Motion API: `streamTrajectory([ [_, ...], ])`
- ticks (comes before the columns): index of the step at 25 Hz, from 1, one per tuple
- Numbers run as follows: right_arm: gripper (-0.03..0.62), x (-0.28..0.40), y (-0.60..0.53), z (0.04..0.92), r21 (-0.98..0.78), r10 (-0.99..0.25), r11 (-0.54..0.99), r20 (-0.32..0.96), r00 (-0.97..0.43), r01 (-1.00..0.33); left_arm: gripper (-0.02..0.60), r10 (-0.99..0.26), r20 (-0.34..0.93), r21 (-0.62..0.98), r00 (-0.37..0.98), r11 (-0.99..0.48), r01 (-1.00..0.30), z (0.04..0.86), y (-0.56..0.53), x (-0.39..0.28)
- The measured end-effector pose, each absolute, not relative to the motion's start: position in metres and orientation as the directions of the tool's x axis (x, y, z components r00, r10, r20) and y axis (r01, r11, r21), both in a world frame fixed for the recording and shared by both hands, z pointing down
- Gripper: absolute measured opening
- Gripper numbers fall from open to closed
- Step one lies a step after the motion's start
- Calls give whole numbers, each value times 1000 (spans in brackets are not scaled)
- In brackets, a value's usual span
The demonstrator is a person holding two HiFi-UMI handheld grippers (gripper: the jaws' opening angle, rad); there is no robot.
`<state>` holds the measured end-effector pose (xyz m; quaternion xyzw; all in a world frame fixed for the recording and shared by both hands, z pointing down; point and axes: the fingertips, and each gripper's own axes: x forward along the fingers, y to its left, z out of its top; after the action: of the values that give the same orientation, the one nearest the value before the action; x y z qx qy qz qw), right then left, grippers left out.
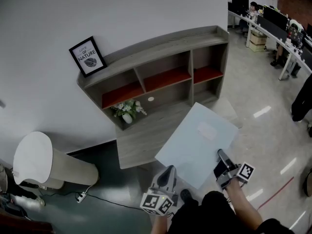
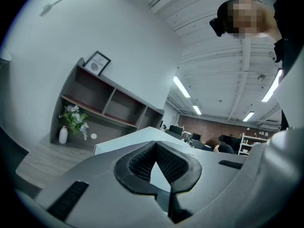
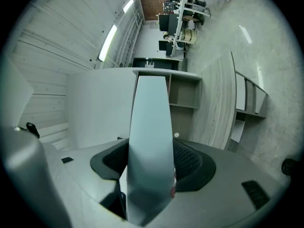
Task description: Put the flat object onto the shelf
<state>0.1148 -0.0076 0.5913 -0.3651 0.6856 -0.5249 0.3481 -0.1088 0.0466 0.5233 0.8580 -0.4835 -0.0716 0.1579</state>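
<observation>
The flat object is a pale blue-white board [image 1: 197, 140], held tilted over the floor in front of the wooden shelf unit [image 1: 161, 57]. My right gripper [image 1: 222, 161] is shut on the board's near right edge. In the right gripper view the board [image 3: 149, 141] runs edge-on between the pads toward the shelf [image 3: 185, 94]. My left gripper [image 1: 169, 172] sits at the board's near left edge. Its pads meet at the tips [image 2: 155, 144] with nothing clamped, and the board [image 2: 128, 139] shows just beyond them.
A framed print [image 1: 87, 56] leans on the shelf top. A small vase of flowers [image 1: 127, 111] stands in the lower left bay, above a low wooden platform [image 1: 141, 140]. A white cylinder [image 1: 44, 162] and a floor cable [image 1: 97, 199] lie to the left. Desks with people [image 1: 278, 23] are at the far right.
</observation>
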Motion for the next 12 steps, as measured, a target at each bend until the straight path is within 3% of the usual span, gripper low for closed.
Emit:
streamTrajectory([
  [12,285,118,-32,595,-979,-888,160,-87,-452,-125,12,-825,58,357,562,-509,-783,528,4,-111],
])
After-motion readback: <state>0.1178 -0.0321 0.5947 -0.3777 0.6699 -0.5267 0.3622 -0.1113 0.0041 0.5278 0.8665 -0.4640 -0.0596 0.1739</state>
